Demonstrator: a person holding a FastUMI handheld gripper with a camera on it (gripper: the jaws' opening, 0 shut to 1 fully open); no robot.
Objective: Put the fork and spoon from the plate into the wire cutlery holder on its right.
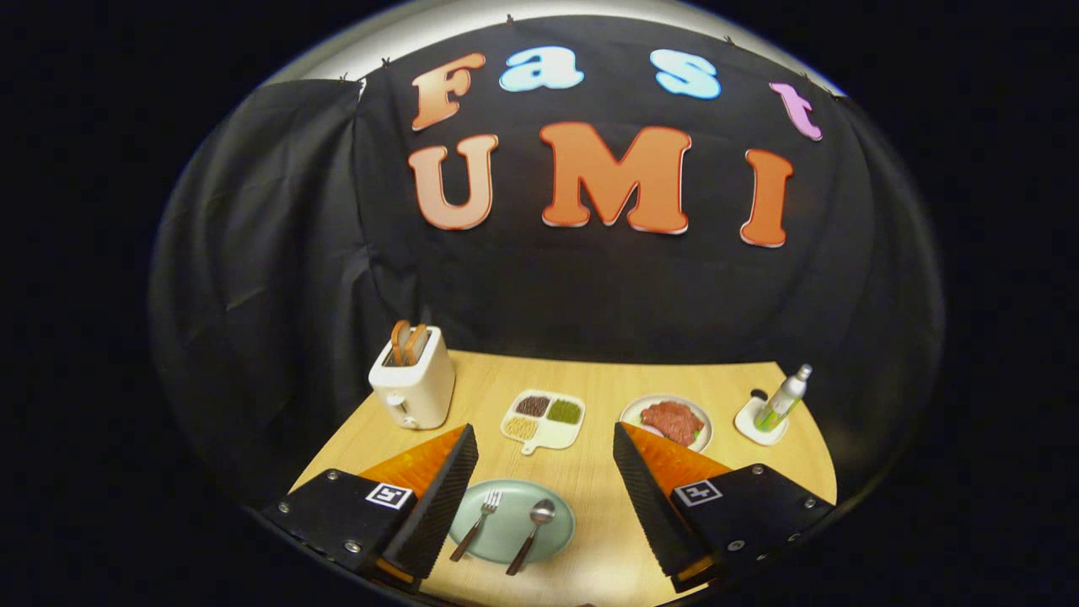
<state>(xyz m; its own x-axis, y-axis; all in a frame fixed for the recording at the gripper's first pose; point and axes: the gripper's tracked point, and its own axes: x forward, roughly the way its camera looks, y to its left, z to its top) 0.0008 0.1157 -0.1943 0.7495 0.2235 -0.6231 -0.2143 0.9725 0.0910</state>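
Note:
A pale green plate (552, 539) lies on the wooden table, low between my two fingers. On it rest a fork (479, 523) on the left and a spoon (533, 533) on the right, both with dark handles pointing toward me. My gripper (546, 443) is open, held above the table with nothing between its fingers. The left finger (447, 497) overlaps the plate's left rim in the view. I cannot make out a wire cutlery holder.
A white toaster (413, 384) with two slices stands at the back left. Beyond the fingers sit a divided white dish (544, 419) of grains and a plate of meat (670, 421). A spray bottle (782, 398) on a white coaster stands at the back right.

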